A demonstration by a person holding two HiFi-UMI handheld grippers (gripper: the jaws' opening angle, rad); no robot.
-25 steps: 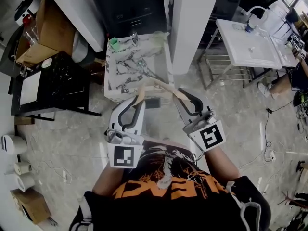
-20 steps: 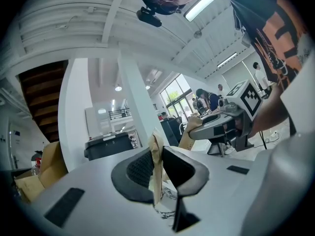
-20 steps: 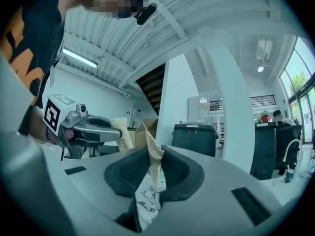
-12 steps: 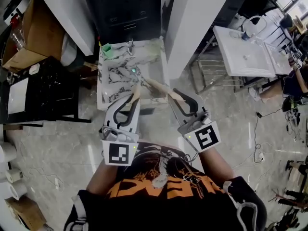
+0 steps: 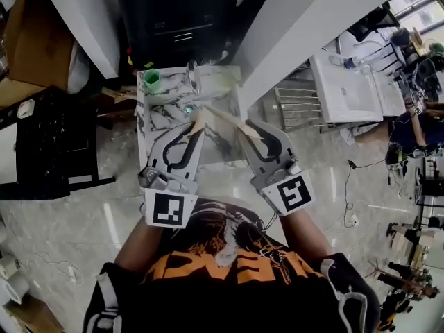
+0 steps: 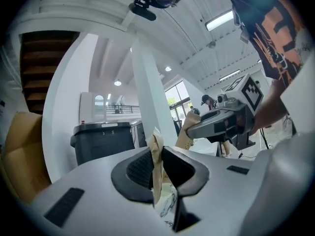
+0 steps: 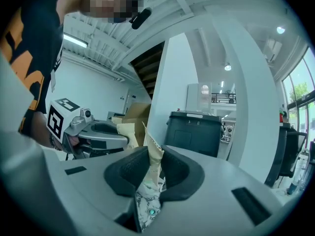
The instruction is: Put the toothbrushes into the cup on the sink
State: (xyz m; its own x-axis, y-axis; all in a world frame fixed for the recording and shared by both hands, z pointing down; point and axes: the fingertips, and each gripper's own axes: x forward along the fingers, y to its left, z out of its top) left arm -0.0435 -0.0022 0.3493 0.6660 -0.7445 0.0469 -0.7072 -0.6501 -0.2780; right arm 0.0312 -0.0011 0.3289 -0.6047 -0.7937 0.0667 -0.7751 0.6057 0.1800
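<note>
Left gripper [image 6: 157, 167] clamps tan strip [image 6: 156, 144]; right gripper [image 7: 150, 173] clamps second strip [image 7: 151, 149]. Green cup [image 5: 151, 80] on marble sink [image 5: 161, 108]: head view only.

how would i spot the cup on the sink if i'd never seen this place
Start at the white, grey-veined marble sink top in front of the black cabinet, just ahead of the person. At its far left corner stands a small round light green cup. It is the only cup on that top, and it sits to the left of the metal tap.
</note>
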